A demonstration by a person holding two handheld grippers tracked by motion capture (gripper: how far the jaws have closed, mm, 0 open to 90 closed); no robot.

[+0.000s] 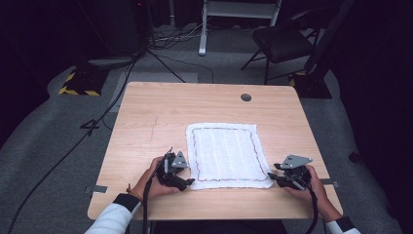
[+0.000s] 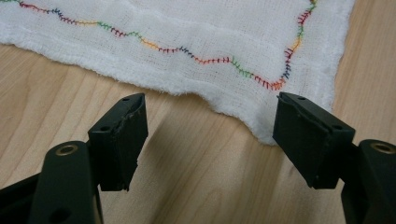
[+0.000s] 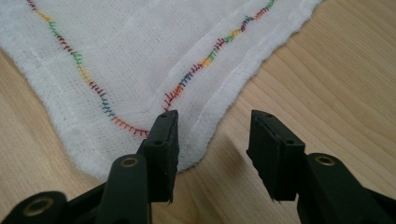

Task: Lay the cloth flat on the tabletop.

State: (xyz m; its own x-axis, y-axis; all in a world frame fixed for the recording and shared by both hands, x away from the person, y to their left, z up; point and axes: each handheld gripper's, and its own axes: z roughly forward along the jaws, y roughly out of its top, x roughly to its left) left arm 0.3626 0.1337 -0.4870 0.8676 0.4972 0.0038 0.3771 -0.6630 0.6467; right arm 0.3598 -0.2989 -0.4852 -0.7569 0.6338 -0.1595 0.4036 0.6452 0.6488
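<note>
Cloth (image 1: 226, 153): white, stitched border, flat on my table (image 1: 146, 126).
Left gripper (image 1: 187, 182): my jaws spread at its near-left corner.
Right gripper (image 1: 271, 176): jaws spread, near-right corner between them.

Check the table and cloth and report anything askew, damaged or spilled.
Nothing stands out. The white cloth lies flat on the table, only slightly turned from its edges, stitching intact, no spills. Left claw and right claw sit open at its near corners.
</note>
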